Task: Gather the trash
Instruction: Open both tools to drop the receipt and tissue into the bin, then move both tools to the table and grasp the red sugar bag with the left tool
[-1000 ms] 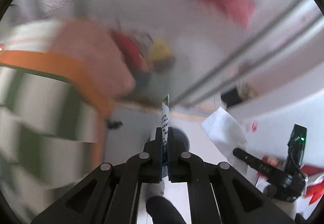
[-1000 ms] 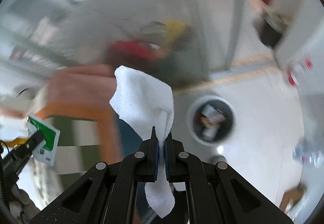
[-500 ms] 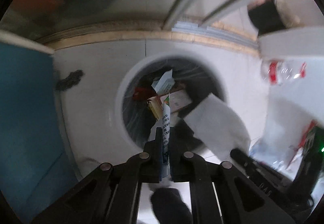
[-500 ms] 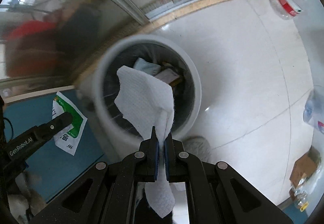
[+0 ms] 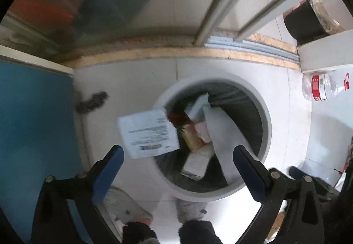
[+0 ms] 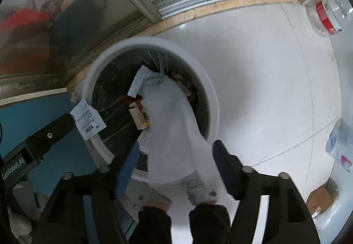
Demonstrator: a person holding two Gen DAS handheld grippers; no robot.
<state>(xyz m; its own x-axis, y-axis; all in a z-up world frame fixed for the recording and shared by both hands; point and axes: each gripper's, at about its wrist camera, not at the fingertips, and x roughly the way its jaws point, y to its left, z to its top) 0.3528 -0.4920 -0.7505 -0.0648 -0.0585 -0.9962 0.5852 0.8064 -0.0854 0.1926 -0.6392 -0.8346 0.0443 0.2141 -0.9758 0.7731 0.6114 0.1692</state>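
Left gripper (image 5: 177, 155): jaws just sprung wide, flat printed sachet (image 5: 149, 132) loose above the bin's rim. Right gripper (image 6: 176, 151): jaws just spread, soft crumpled tissue (image 6: 174, 124) released between them, over the round white ribbed bin (image 5: 263, 111) of cartons and wrappers.

Looks like an office or shop entrance: tiled floor (image 6: 253, 80), sliding glass door track (image 5: 249, 46), round trash bin (image 5: 263, 111).
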